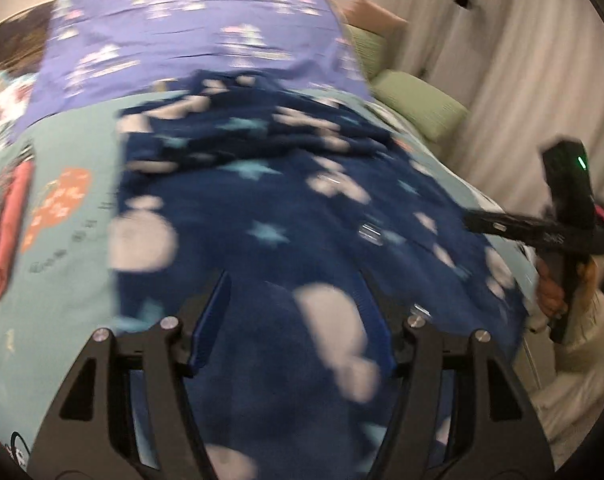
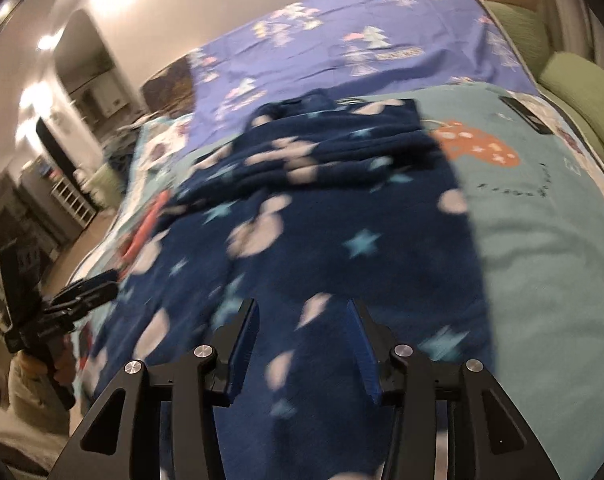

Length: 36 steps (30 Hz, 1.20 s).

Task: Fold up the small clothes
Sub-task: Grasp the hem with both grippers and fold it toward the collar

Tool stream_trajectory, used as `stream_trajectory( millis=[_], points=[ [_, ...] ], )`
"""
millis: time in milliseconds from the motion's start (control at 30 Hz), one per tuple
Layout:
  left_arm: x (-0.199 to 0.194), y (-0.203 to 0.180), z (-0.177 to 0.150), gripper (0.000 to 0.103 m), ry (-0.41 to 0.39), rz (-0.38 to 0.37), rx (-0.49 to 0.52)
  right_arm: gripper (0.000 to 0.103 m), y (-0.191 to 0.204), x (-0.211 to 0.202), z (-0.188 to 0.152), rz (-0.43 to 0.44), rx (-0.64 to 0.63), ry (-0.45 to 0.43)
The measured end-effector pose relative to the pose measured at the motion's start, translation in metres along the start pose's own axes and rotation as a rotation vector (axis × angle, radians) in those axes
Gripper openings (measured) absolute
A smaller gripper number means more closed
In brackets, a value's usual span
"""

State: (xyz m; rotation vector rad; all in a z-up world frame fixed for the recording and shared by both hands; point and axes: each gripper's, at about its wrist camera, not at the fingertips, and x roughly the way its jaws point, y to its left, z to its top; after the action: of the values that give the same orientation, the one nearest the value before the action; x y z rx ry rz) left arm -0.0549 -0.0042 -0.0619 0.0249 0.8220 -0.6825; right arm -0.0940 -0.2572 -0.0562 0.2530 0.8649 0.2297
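Left wrist view: the left gripper (image 1: 296, 304), jaws spread wide and holding nothing, hovers over a navy garment (image 1: 286, 216) with stars and pale blots, which lies spread on the teal bedspread (image 1: 62, 272), its far part bunched near a purple sheet (image 1: 198, 44). The right gripper (image 1: 475, 220) reaches the garment's right edge; its jaw state cannot be told here.

Right wrist view: the right gripper (image 2: 303, 320), jaws apart and empty, hangs above the garment's (image 2: 321, 216) near portion. The left gripper (image 2: 102, 284) sits at the bed's left edge.

The garment (image 1: 286, 216) is navy blue, patterned with pale pink blobs and light blue stars. Beneath it, the quilt (image 2: 541, 264) is teal (with orange patches). Beyond the garment, the sheet (image 1: 190, 40) is purple with pale prints.
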Motion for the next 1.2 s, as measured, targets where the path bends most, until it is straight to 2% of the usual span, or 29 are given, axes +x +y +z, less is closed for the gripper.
stream_trajectory(
  millis=[100,233,400,500,800,933,1067,1133,1167,1200],
  points=[
    [0.004,-0.030,-0.014,0.067,0.031,-0.050,0.059,0.046,0.018,-0.001,-0.019,0.024,-0.037,0.009],
    [0.010,-0.058,-0.032,0.067,0.070,-0.038,0.101,0.046,0.036,-0.003,-0.044,0.006,-0.077,0.018],
    [-0.003,-0.077,-0.054,0.067,0.056,-0.035,0.107,0.046,0.055,-0.013,-0.078,-0.022,-0.121,-0.010],
    [-0.013,-0.091,-0.073,0.067,0.048,-0.015,0.144,0.046,0.062,-0.021,-0.098,-0.024,-0.138,-0.031],
    [-0.037,-0.110,-0.113,0.067,0.025,-0.040,0.179,0.046,0.092,-0.031,-0.155,0.010,-0.294,-0.017],
    [-0.031,-0.113,-0.116,0.067,0.035,-0.072,0.182,0.047,0.100,-0.024,-0.167,-0.035,-0.348,0.007],
    [-0.006,-0.116,-0.120,0.067,0.074,-0.004,0.222,0.051,0.099,-0.020,-0.172,-0.071,-0.362,0.015],
    [0.003,-0.115,-0.121,0.059,0.093,0.024,0.227,0.051,0.096,-0.024,-0.172,-0.070,-0.348,0.006],
    [0.004,-0.114,-0.121,0.047,0.094,0.034,0.224,0.052,0.094,-0.026,-0.172,-0.076,-0.342,-0.001],
    [0.003,-0.114,-0.120,0.025,0.091,0.048,0.221,0.052,0.093,-0.027,-0.172,-0.084,-0.339,-0.005]
  ],
)
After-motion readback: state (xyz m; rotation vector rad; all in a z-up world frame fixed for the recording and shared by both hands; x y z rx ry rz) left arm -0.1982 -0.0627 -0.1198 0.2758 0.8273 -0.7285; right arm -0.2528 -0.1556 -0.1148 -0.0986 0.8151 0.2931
